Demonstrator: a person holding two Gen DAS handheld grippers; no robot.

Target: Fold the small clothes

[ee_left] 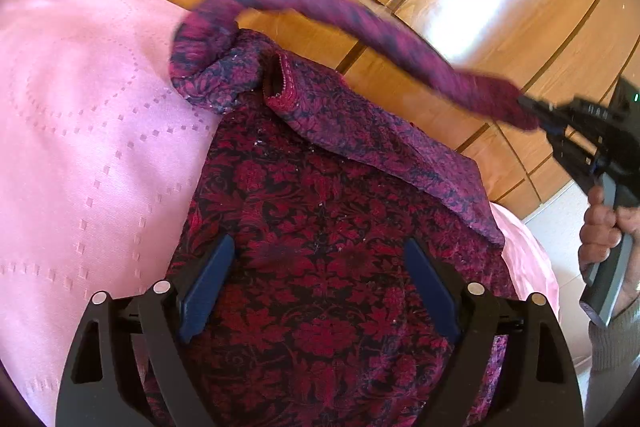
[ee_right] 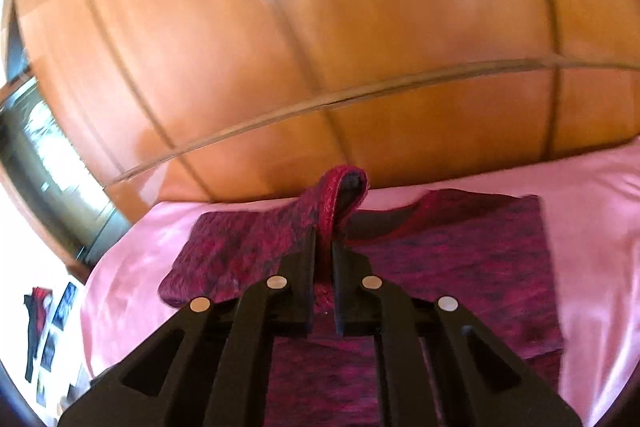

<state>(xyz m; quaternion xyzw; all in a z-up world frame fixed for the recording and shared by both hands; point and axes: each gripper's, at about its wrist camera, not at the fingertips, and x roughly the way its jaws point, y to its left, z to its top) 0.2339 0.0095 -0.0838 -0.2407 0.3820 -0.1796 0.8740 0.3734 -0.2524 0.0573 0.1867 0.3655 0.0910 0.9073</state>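
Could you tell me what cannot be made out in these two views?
- Left wrist view: the sleeve held by the right gripper is motion-blurred, so its pattern is smeared.
- Left wrist view: the garment's near end is hidden behind the open left gripper and cut off by the bottom edge.
- Right wrist view: the whole picture is blurred; the dark items at lower left are too small to identify.

The left tongs hover spread over the floral sweater while the right tongs pinch its lifted sleeve.
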